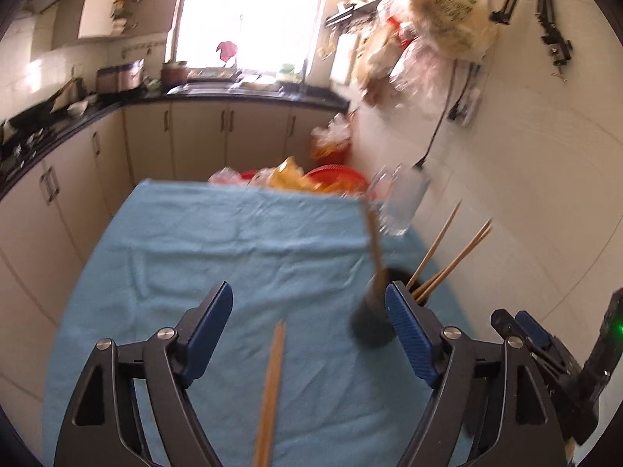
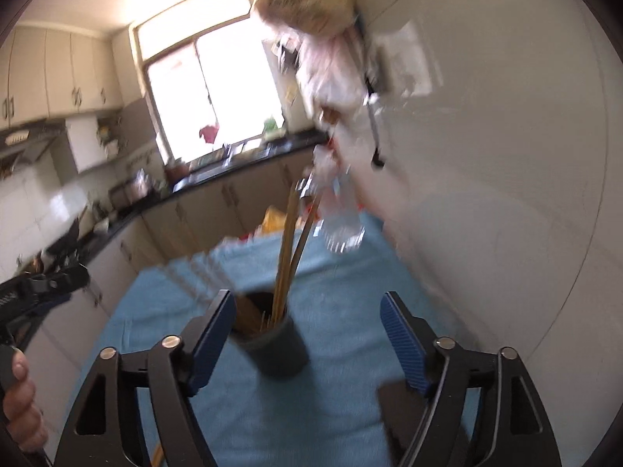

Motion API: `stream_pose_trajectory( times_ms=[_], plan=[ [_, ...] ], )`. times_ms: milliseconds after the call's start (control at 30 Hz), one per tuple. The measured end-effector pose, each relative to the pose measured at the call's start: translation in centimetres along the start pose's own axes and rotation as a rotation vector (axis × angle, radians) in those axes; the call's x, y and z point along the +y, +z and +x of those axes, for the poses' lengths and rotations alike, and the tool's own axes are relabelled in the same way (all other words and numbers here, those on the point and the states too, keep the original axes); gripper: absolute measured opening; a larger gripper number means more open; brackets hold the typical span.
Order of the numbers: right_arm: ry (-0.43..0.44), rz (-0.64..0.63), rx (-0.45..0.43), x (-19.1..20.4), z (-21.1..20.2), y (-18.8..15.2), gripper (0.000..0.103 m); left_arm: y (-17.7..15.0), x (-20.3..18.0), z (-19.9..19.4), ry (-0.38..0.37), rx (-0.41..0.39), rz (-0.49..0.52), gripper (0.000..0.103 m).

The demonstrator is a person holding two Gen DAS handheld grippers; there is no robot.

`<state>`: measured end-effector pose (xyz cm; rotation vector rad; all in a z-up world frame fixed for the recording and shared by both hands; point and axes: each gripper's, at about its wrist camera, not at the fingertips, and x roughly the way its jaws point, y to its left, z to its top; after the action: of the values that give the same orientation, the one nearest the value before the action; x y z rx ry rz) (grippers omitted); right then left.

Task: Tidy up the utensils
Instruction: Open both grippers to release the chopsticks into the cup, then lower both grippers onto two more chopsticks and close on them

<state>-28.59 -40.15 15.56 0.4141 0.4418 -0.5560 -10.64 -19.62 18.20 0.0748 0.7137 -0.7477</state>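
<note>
Both grippers, left point(image 1: 309, 319) and right point(image 2: 307, 327), have fingers spread wide, gripping nothing. Dark round holder point(image 2: 274, 346) with wooden chopsticks point(image 2: 286, 257) stands near the table's right edge. One wooden chopstick pair point(image 1: 270, 393) lies loose on the blue cloth point(image 1: 233, 241).

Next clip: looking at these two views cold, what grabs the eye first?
The blue cloth covering the table fills both views. On its right side, near the white wall, stands a dark cup with wooden chopsticks sticking up out of it. One loose pair of chopsticks lies on the cloth between the open jaws of the left gripper, and the right gripper is open too, the cup standing just ahead of it.
</note>
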Motion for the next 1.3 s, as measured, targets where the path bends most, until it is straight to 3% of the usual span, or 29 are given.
stream_pose_trajectory(
  times_ms=[333, 633, 767, 967, 1300],
  plan=[
    [0.081, -0.115, 0.215, 5.9, 3.7, -4.3, 0.082, -7.6, 11.6, 1.1, 0.160, 0.224, -0.181, 0.080],
    [0.121, -0.102, 0.452, 10.5, 8.5, -6.9, 0.080, -10.5, 16.0, 1.2, 0.180, 0.265, -0.261, 0.080],
    [0.122, -0.096, 0.535, 12.3, 10.7, -7.9, 0.063, -10.7, 16.4, 1.4, 0.165, 0.273, -0.258, 0.080],
    [0.080, -0.095, 0.628, 14.8, 13.8, -9.0, 0.022, -11.2, 17.3, 1.9, 0.148, 0.293, -0.257, 0.080],
    [0.019, -0.045, 0.695, 16.4, 18.6, -9.6, 0.022, -11.4, 18.5, 1.6, 0.146, 0.292, -0.275, 0.080]
  ],
)
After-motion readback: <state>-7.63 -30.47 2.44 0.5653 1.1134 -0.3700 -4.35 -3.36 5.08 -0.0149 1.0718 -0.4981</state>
